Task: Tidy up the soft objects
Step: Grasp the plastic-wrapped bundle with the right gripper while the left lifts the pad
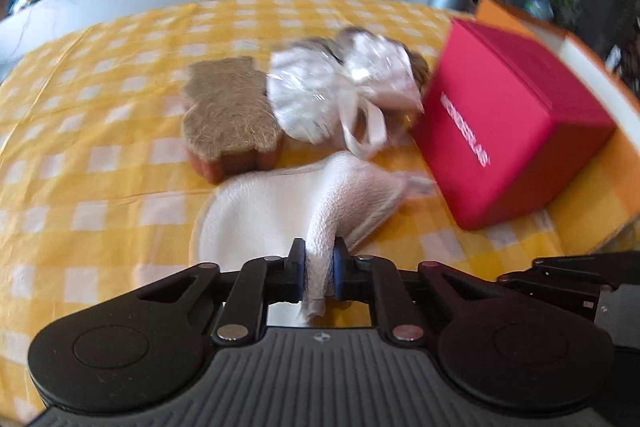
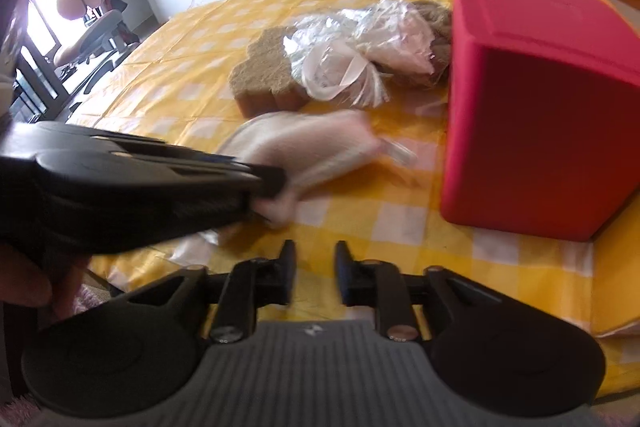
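A: Left gripper (image 1: 317, 269)?
B: Fingers (image 1: 297, 267) pinching a raised fold of the white cloth (image 1: 280, 211). Rest of cloth flat on the yellow checked counter (image 1: 100, 147), near edge. Cloth tail hanging below the fingers, end hidden behind the gripper body.

A: Right gripper (image 2: 315, 277)?
B: Fingers (image 2: 286, 277) slightly spread, nothing between them. Hovering over bare counter, just right of the cloth. In the left wrist view, only a black corner visible at the right edge.

A: Other items?
B: Tan sponge (image 1: 232, 115) behind the cloth, lobed outline, orange-brown underside. Touching it on the right, a clear crinkled bag (image 1: 340, 87) with a white ribbon. Contents hard to make out; something brown showing at the bag's far end, partly hidden by the red box (image 1: 512, 123).

A: Box?
B: Standing on the counter, right of the cloth, apart from it. White lettering on one face, blurred, unreadable. Orange tray edge (image 1: 516, 17) behind it, mostly hidden.

A: Image quality?
B: Motion blur on cloth tip and bag in both views. Part of a hand (image 2: 28, 291) at lower left of the right wrist view, cut off by the frame.
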`<state>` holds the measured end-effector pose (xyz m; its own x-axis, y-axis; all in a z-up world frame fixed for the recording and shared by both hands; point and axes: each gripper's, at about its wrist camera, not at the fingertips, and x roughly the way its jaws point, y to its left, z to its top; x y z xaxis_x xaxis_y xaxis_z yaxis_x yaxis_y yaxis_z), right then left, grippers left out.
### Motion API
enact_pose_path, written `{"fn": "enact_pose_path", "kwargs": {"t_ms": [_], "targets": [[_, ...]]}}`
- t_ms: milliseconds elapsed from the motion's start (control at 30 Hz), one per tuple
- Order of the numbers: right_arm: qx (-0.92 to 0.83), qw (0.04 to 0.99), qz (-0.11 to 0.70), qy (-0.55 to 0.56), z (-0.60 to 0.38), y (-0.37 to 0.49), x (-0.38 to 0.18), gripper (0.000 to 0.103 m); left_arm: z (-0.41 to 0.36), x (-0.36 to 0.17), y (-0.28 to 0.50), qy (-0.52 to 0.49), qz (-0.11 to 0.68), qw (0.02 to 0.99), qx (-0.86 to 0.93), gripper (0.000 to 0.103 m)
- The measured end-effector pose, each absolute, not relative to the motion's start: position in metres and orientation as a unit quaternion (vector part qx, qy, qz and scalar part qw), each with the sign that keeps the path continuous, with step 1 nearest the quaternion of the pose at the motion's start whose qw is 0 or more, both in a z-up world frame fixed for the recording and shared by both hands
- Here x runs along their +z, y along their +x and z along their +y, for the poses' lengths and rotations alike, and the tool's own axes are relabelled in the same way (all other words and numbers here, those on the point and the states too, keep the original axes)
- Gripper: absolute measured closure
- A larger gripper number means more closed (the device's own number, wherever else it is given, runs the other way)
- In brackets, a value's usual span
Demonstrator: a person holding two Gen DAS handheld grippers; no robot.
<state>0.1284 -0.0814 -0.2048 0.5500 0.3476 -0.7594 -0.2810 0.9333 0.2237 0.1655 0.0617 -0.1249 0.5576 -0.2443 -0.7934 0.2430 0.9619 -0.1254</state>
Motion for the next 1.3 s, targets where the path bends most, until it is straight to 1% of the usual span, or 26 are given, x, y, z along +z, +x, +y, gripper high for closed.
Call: {"fn": "enact_pose_path", "kwargs": {"t_ms": [200, 300, 433, 567, 733, 900, 1067, 1167, 1233, 1300], "targets": [[0.169, 0.905, 0.391, -0.014, -0.072, 0.122, -0.185, 0.078, 0.078, -0.107, 0.156, -0.023, 0.426, 0.896, -0.124, 0.089], [0.165, 0.917, 0.356, -0.064, -0.061, 0.12, -0.174, 0.076, 0.086, -0.097, 0.149, -0.03, 0.412, 0.904, -0.114, 0.089], [0.158, 0.923, 0.321, -0.144, -0.047, 0.124, -0.163, 0.067, 0.105, -0.082, 0.153, -0.072, 0.395, 0.911, -0.097, 0.089], [0.138, 0.918, 0.293, -0.231, -0.032, 0.139, -0.16, 0.065, 0.116, -0.08, 0.166, -0.088, 0.389, 0.912, -0.09, 0.089], [0.101, 0.893, 0.264, -0.351, -0.016, 0.161, -0.174, 0.048, 0.118, -0.087, 0.174, -0.1, 0.387, 0.912, -0.096, 0.089], [0.079, 0.869, 0.255, -0.416, -0.01, 0.182, -0.19, 0.048, 0.115, -0.094, 0.176, -0.092, 0.383, 0.913, -0.105, 0.089], [0.073, 0.861, 0.256, -0.433, -0.008, 0.197, -0.196, 0.047, 0.117, -0.099, 0.177, -0.096, 0.382, 0.912, -0.112, 0.089], [0.08, 0.862, 0.255, -0.431, -0.007, 0.203, -0.198, 0.049, 0.117, -0.1, 0.177, -0.094, 0.383, 0.912, -0.111, 0.089], [0.083, 0.862, 0.253, -0.432, -0.005, 0.205, -0.2, 0.059, 0.117, -0.101, 0.176, -0.094, 0.383, 0.912, -0.111, 0.089], [0.088, 0.864, 0.251, -0.427, -0.006, 0.207, -0.199, 0.062, 0.116, -0.1, 0.174, -0.091, 0.381, 0.913, -0.11, 0.088]]}}
